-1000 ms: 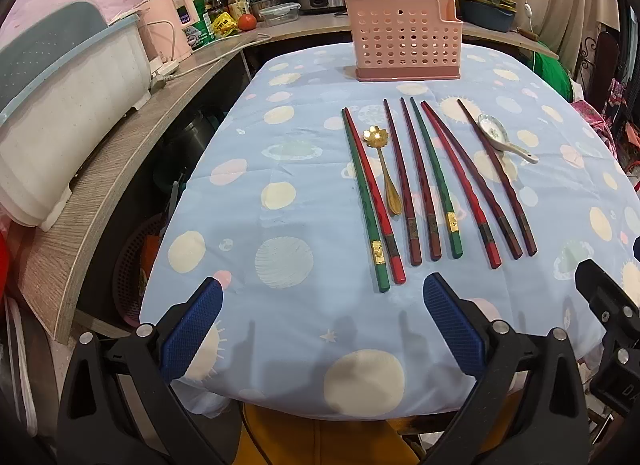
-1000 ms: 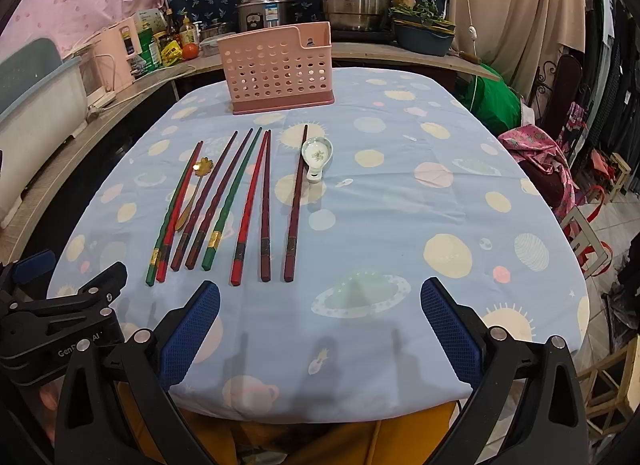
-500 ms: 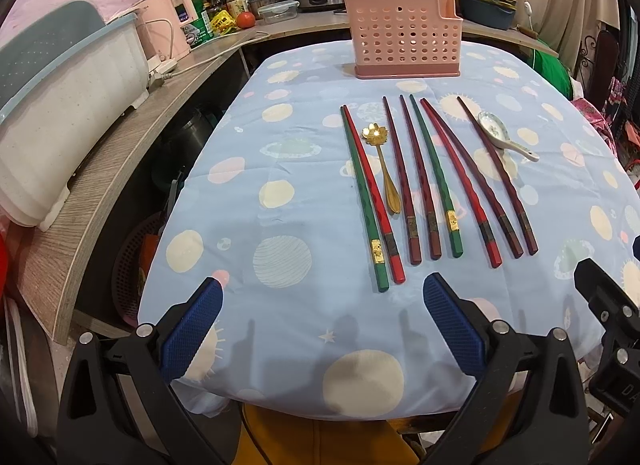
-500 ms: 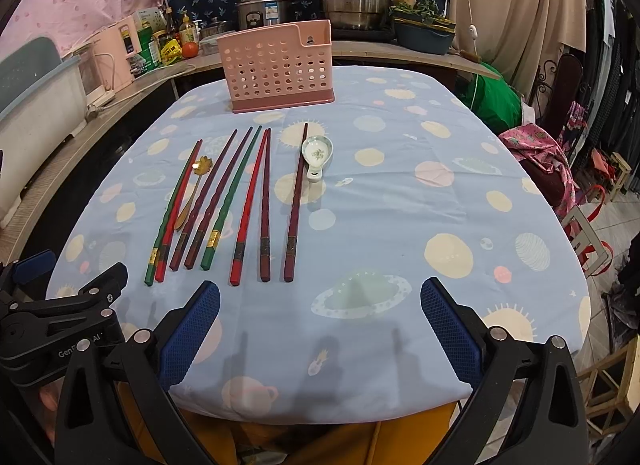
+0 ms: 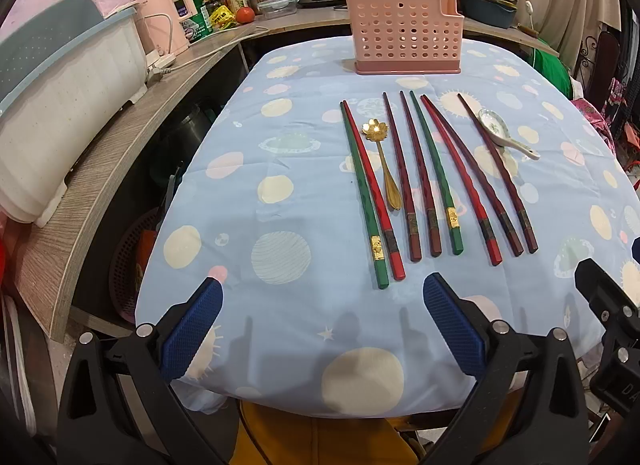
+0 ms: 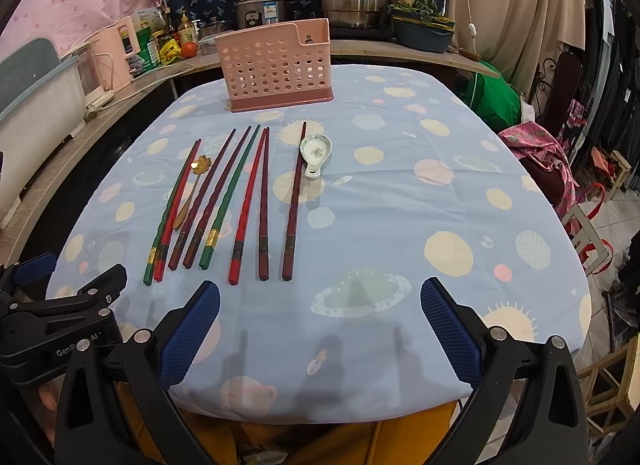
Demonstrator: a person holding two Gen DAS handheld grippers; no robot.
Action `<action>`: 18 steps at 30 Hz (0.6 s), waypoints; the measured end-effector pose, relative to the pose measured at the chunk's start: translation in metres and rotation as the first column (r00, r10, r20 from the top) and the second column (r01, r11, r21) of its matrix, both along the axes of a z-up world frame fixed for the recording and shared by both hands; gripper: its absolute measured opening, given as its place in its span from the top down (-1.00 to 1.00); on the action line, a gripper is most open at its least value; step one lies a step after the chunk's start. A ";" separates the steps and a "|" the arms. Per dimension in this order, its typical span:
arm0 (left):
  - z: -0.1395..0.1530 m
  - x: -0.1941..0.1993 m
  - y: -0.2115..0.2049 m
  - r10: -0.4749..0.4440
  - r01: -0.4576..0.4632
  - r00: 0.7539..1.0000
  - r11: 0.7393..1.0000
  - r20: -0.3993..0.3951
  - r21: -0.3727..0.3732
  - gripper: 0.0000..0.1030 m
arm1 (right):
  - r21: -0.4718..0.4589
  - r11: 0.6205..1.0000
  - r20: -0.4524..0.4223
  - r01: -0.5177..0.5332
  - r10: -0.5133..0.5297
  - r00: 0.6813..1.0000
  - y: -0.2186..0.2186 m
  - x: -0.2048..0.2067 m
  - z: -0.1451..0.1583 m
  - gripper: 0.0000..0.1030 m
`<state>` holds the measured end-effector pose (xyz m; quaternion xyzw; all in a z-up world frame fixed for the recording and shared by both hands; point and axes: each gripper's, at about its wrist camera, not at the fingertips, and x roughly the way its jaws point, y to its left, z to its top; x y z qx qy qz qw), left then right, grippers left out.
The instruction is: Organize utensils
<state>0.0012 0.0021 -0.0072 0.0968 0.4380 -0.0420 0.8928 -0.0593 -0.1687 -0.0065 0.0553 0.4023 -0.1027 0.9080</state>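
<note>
Blue tablecloth (image 5: 280, 185) holds chopsticks (image 5: 416, 173) and two spoons before the pink caddy (image 5: 404, 41). My left gripper (image 5: 322, 329) and right gripper (image 6: 320, 329) gape empty; I'd pinch one chopstick's thick end squarely.

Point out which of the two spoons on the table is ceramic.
The white ceramic spoon with a green motif, beside the rightmost chopstick. The gold flower-shaped spoon lies among the left chopsticks.

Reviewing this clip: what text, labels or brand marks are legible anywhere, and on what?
"GenR… AI", partly hidden: on the black body of the left gripper in the right wrist view.
"D", cut off at the frame edge: on the right gripper's body in the left wrist view.
Rice cooker sticker: too small to read.
Counter packets: blurred.
</note>
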 end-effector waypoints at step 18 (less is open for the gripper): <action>-0.021 0.024 0.014 0.039 -0.042 0.997 0.998 -0.073 -0.043 -0.85 | 0.024 1.000 -0.022 0.012 -0.012 1.000 -0.008 0.010 -0.012 -0.87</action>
